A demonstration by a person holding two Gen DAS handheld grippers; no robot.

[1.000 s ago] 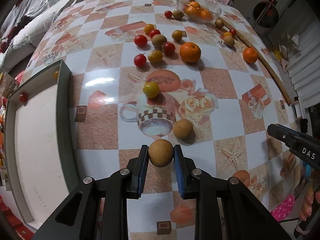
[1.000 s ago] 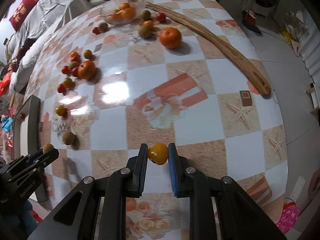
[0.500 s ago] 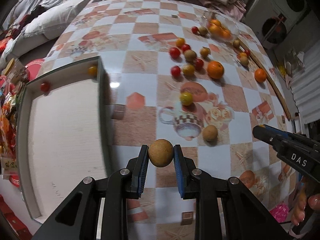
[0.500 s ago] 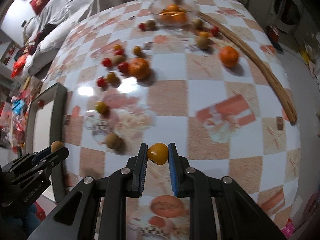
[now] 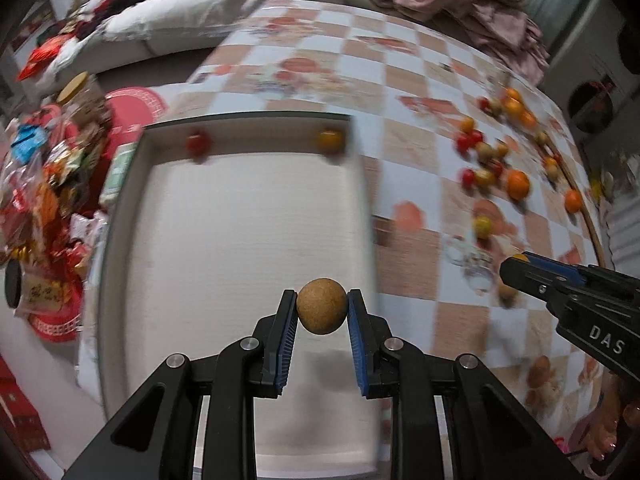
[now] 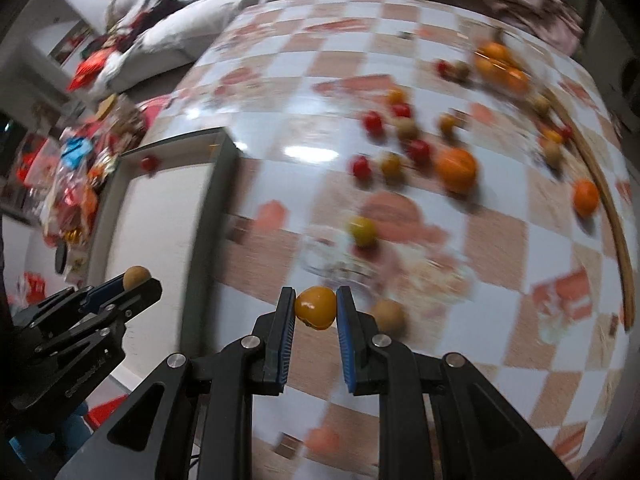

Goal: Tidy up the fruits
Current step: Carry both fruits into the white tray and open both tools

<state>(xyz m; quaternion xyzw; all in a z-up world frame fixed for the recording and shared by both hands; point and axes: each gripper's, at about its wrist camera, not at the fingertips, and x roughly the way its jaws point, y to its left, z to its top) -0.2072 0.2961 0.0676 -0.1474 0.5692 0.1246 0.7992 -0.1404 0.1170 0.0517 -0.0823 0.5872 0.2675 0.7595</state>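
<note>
The table (image 5: 404, 92), under a checked cloth of orange and white squares, fills most of both views, blurred throughout. A tray (image 5: 244, 224) with a dark rim and pale floor lies on its left part, at 12 o'clock from the left claw and at 10 o'clock in the right wrist view (image 6: 160, 216). A curved wooden stick (image 6: 624, 236) runs along the table's far right edge at 3 o'clock. A heap of bright packets (image 5: 44, 184) sits off the table at 9 o'clock in the left view. The left claw (image 5: 322, 312) is clamped on a brown fruit (image 5: 322, 312), held above the tray's near right part; in the right view that claw (image 6: 134, 280) shows at 9 o'clock with the brown fruit (image 6: 136, 276) at its tip. The right claw (image 6: 316, 307) grips an orange tomato (image 6: 316, 307) over the cloth, just right of the tray rim; in the left view it (image 5: 520, 264) enters at 3 o'clock. Loose fruit lies scattered at 1 to 2 o'clock: a large orange (image 6: 456, 168), a smaller orange (image 6: 586, 198), a yellow tomato (image 6: 363, 231), red tomatoes (image 6: 418, 149). Another brown fruit (image 6: 388, 316) rests on the cloth just right of the right claw. Inside the tray, against its far wall, sit a red tomato (image 5: 197, 143) at 11 o'clock and a yellow fruit (image 5: 330, 140) at 12 o'clock.
</note>
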